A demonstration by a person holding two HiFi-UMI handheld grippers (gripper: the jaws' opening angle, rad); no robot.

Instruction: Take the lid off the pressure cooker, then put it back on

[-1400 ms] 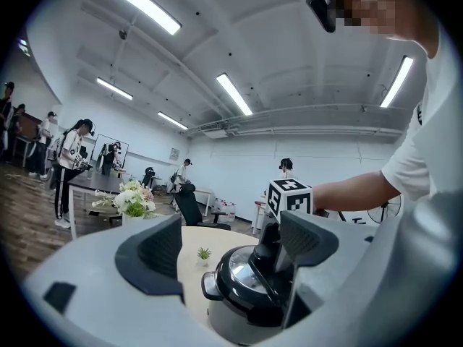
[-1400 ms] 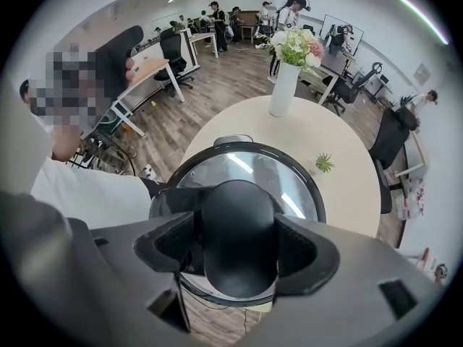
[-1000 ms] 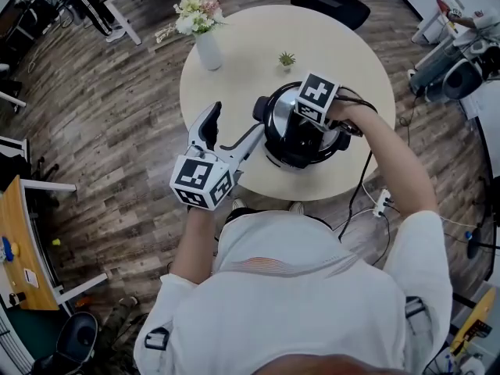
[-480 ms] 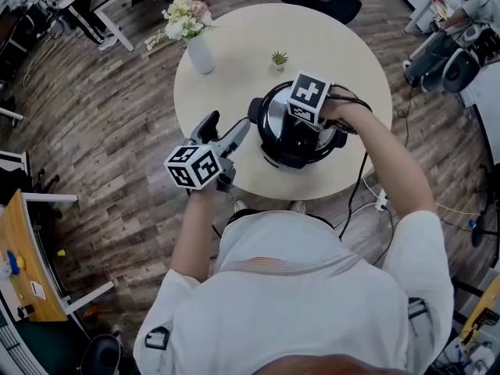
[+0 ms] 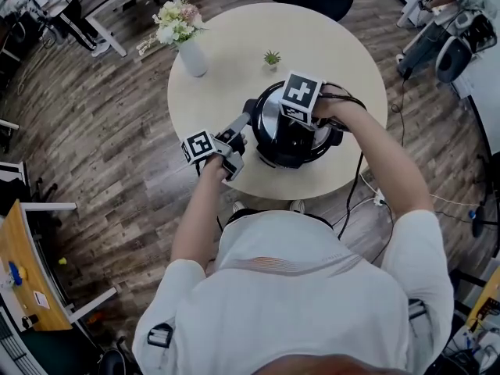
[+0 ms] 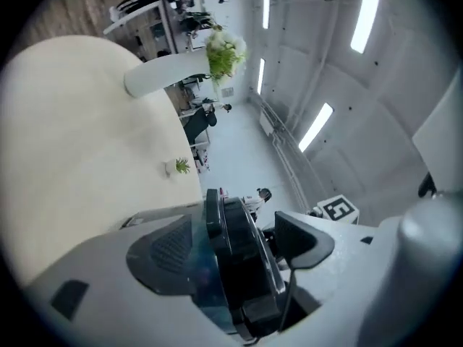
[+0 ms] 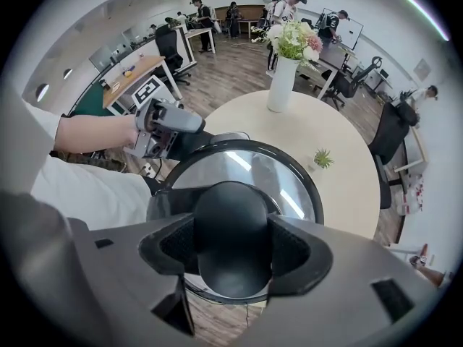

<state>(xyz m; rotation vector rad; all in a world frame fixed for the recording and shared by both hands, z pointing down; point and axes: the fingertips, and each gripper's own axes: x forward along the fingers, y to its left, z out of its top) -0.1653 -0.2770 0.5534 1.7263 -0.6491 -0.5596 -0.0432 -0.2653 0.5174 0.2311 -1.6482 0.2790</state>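
pressure cooker lid has its black knob pinched in the right gripper, which points straight down onto it, both ribbed pads pressed against the knob's sides at a middling spread; the glass lid lies on the pot. left gripper lies level at the cooker's left side in the head view, its jaws wide and closing, with the cooker's black side handle standing between them; in the left gripper view the right pad is clearly apart from the handle and the left pad looks just beside it, not pressing. the cooker stands at the centre of the head view, on the lower part of a round pale table. higher up the table, a white vase of flowers stands at upper left and a small potted plant near the middle, both well apart from the cooker.
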